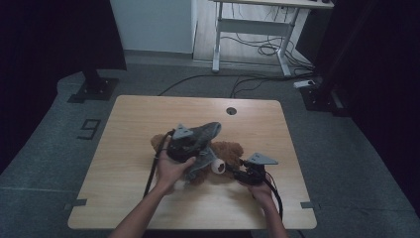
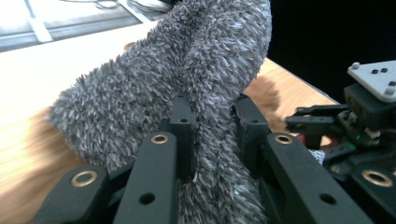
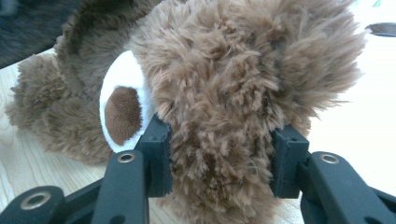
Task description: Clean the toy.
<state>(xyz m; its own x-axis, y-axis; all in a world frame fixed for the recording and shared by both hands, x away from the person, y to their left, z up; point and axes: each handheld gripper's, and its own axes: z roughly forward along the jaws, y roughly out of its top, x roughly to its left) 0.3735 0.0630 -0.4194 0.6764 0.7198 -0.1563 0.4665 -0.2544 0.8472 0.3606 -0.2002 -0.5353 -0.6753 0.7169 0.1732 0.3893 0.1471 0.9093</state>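
Was mid-step: pulling grey fuzzy cloth (image 2: 187,88) (sock or small garment, can't tell which) off or onto brown teddy bear (image 3: 224,93). Left gripper (image 2: 212,123) clamped nearly shut on a fold of the cloth, bunched between jaws and rising ahead of them, lifted over the bear. Right gripper (image 3: 219,158) about half closed, pinching a furry limb of the bear, pinned low on table (image 1: 148,114) w/ white-and-brown paw pad just left of its jaws. Next move prob. called for firm right hold while left drew cloth away.

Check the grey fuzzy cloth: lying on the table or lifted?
Lifted. The left claw is shut on the grey fuzzy cloth, holding it above the brown teddy bear.
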